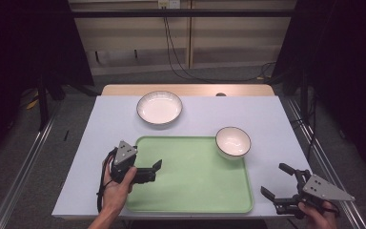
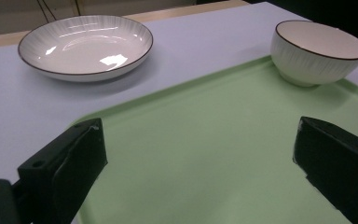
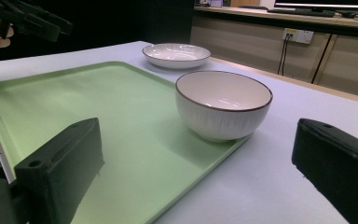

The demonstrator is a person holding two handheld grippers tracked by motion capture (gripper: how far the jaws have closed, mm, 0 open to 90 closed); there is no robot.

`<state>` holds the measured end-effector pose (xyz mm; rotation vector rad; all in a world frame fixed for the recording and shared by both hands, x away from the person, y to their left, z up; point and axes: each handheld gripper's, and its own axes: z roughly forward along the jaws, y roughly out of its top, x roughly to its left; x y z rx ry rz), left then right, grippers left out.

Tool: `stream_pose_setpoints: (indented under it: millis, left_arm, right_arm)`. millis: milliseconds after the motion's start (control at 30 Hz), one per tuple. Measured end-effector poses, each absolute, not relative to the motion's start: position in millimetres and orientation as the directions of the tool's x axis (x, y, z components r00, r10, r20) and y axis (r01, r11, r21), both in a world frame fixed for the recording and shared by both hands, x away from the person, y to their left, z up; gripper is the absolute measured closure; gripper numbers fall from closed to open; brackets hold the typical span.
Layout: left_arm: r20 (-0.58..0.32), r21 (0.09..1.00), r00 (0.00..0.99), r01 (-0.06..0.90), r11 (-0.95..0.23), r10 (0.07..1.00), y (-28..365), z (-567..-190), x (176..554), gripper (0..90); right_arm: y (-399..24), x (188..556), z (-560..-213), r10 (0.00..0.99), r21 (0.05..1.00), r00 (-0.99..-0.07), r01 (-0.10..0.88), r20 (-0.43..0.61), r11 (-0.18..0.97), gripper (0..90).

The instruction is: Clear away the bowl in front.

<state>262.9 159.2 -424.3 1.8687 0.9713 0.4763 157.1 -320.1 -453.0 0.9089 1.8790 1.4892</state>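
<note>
My left hand-held gripper (image 1: 153, 168) sits in the lower left of the high view, over the left part of the green tray (image 1: 190, 191), its jaws spread wide with nothing between them. In the left gripper view the two black jaws rise from the bottom corners with bare tray (image 2: 205, 154) showing between them.

My right hand-held gripper (image 1: 279, 183) is in the lower right corner of the high view, off the tray's right edge above the pale tabletop (image 1: 105, 124), and its jaws are also wide apart, holding nothing. In the right gripper view they frame the bowl (image 3: 223, 103).

The bowl (image 1: 233, 141) is white with a dark rim and stands upright at the tray's upper right corner; in the right gripper view its base rests just inside the tray's edge (image 3: 121, 116). In the left gripper view the bowl (image 2: 318, 50) is in the upper right of the frame.

The shallow plate (image 1: 159, 107) lies on the tabletop above the tray in the high view, apart from it, and at the upper left in the left gripper view (image 2: 86, 45). Both dishes look empty.
</note>
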Motion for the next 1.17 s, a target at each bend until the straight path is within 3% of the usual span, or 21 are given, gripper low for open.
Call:
stream_pose_setpoints:
  millis: [467, 733, 867, 1067, 1167]
  left_arm:
    - [-0.083, 0.88, 0.587, 0.423, -0.217, 0.806, 184, -425, 231, 2.4]
    - [-0.034, 0.885, 0.554, 0.404, -0.233, 0.832, 196, -428, 209, 2.2]
    - [-0.102, 0.884, 0.533, 0.435, -0.169, 0.84, 206, -432, 206, 3.2]
    - [-0.025, 0.916, 0.511, 0.356, -0.185, 0.859, 214, -431, 201, 2.3]
    - [-0.059, 0.916, 0.513, 0.37, -0.158, 0.856, 213, -432, 203, 2.1]
  right_arm:
    - [-320, 158, -453, 0.795, 0.975, -0.606, 0.166, -0.017, 0.147, 1.8]
    - [-319, 159, -453, 0.792, 0.976, -0.61, 0.157, -0.025, 0.151, 1.9]
    - [-319, 158, -453, 0.794, 0.975, -0.608, 0.162, -0.02, 0.149, 1.9]
    - [-319, 159, -453, 0.789, 0.976, -0.614, 0.163, -0.017, 0.148, 1.9]
    - [-319, 158, -452, 0.789, 0.977, -0.614, 0.159, -0.018, 0.145, 1.9]
